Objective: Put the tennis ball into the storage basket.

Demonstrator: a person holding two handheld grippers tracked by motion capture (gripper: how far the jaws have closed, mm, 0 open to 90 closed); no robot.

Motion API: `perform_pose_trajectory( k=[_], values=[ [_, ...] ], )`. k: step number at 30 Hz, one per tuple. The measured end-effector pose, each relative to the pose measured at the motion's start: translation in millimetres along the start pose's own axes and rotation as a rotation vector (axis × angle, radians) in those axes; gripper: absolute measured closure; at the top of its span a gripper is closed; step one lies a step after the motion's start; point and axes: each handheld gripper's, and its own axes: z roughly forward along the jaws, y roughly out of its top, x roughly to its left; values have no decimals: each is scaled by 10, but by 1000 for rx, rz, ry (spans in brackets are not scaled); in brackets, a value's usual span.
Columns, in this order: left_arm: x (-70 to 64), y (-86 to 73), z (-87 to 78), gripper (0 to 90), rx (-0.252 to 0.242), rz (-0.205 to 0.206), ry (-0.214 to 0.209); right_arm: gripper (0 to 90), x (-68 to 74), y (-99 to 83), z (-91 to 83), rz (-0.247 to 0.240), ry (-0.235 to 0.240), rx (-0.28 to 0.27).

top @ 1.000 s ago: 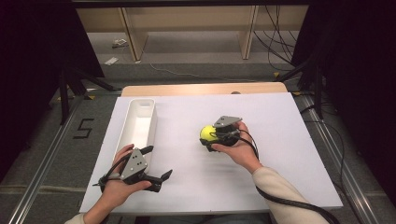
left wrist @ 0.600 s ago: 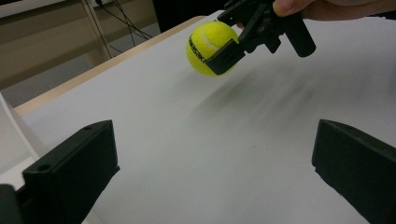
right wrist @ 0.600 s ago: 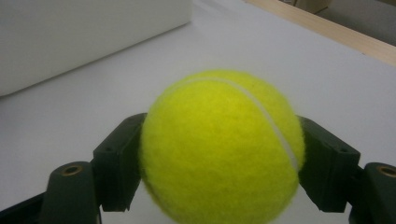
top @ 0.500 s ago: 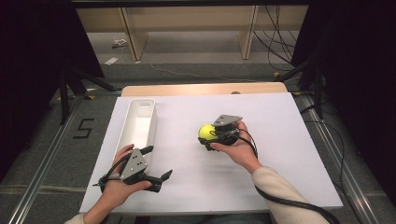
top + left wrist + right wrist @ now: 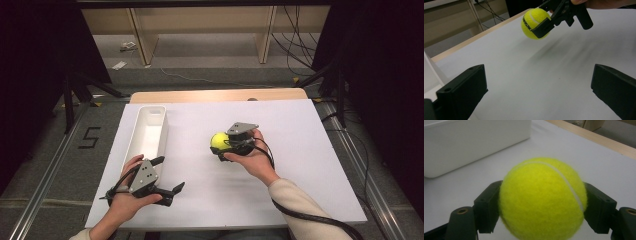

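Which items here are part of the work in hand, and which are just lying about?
In the job:
- tennis ball, clamped in the right gripper and held clear of the table
- white bin, the only container nearby, likely the target

Lying about:
- left gripper, open and idle on the table
- cables and scraps on the floor beyond

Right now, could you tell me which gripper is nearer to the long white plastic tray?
Left. The left gripper sits open just below the long white plastic tray, at its near end, while the right gripper holds the yellow tennis ball farther off to the tray's right.
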Motion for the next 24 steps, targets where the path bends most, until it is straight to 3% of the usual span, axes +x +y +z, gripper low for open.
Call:
perform_pose_trajectory(
  k=[24],
  values=[
    [-12, 0, 9, 0, 4, -2, -8, 259, 55, 62, 3, 6, 15, -25]
  ],
)
